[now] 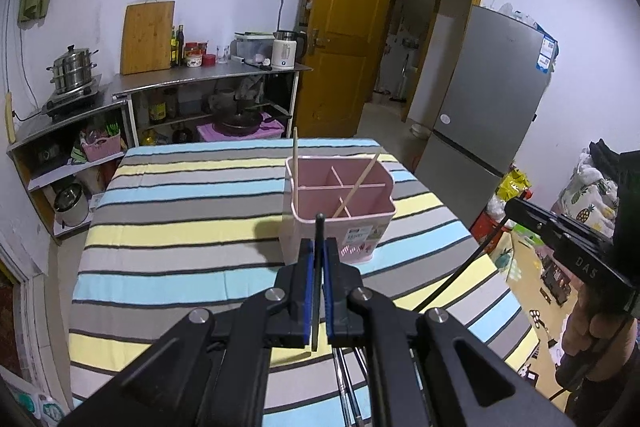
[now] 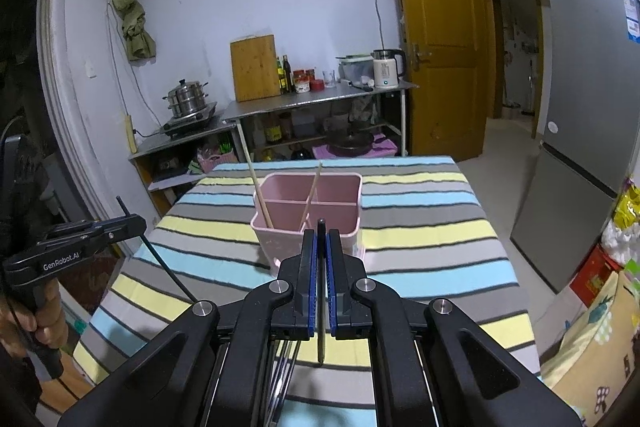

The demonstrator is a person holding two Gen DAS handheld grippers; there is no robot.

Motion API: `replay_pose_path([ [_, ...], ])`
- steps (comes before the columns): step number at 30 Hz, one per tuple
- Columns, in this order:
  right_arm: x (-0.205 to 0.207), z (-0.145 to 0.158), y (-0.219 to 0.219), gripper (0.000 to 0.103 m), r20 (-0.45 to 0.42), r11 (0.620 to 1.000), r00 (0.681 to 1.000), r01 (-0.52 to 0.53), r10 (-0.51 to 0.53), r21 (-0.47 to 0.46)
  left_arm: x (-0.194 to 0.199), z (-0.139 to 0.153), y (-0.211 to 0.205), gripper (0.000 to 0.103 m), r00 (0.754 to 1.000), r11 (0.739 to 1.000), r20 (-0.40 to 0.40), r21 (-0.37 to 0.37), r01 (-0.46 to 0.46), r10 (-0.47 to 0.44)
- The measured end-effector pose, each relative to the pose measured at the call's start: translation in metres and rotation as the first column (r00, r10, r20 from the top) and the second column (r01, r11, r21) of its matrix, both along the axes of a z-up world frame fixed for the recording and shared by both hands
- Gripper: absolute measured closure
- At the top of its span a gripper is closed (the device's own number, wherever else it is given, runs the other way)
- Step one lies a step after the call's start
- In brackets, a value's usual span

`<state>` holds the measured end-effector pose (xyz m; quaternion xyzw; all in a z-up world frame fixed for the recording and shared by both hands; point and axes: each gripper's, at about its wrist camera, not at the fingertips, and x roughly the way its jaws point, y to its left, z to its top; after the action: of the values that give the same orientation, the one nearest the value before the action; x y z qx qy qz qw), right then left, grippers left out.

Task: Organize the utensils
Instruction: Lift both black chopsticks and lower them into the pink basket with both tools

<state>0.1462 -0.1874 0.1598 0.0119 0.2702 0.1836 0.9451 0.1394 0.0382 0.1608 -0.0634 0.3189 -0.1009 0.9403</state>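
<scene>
A pink divided utensil holder (image 1: 344, 227) (image 2: 316, 241) stands on the striped tablecloth, with two wooden chopsticks (image 1: 295, 163) (image 2: 258, 195) leaning in it. My left gripper (image 1: 319, 245) is shut on a black chopstick (image 1: 318, 291) that stands upright just in front of the holder. My right gripper (image 2: 320, 235) is shut on a dark-tipped chopstick (image 2: 321, 331), also just short of the holder's near wall. Each gripper shows in the other's view: the right gripper (image 1: 511, 206) with its black stick, the left gripper (image 2: 136, 221) at the table's left edge. Several more chopsticks (image 2: 280, 383) lie on the cloth below the grippers.
The table (image 1: 180, 227) has a striped cloth. A person's hands (image 2: 44, 323) hold the gripper handles. A steel counter (image 1: 208, 75) with a cutting board, bottles and a kettle stands behind, a fridge (image 1: 488, 99) and an open wooden door to the right.
</scene>
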Motion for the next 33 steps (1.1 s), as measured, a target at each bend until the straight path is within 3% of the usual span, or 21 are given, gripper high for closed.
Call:
replay_pose_path([
  [20, 0.037, 0.058, 0.014, 0.099, 0.118, 0.991, 0.993, -0.001, -0.015, 0.137, 0.05, 0.06, 0.002, 0.098, 0.995, 0.996, 0.101, -0.09, -0.006, 0.015],
  [33, 0.08, 0.062, 0.029, 0.099, 0.167, 0.981, 0.985, 0.008, -0.041, 0.194, 0.089, 0.072, 0.015, 0.098, 0.986, 0.988, 0.151, -0.145, -0.044, 0.066],
])
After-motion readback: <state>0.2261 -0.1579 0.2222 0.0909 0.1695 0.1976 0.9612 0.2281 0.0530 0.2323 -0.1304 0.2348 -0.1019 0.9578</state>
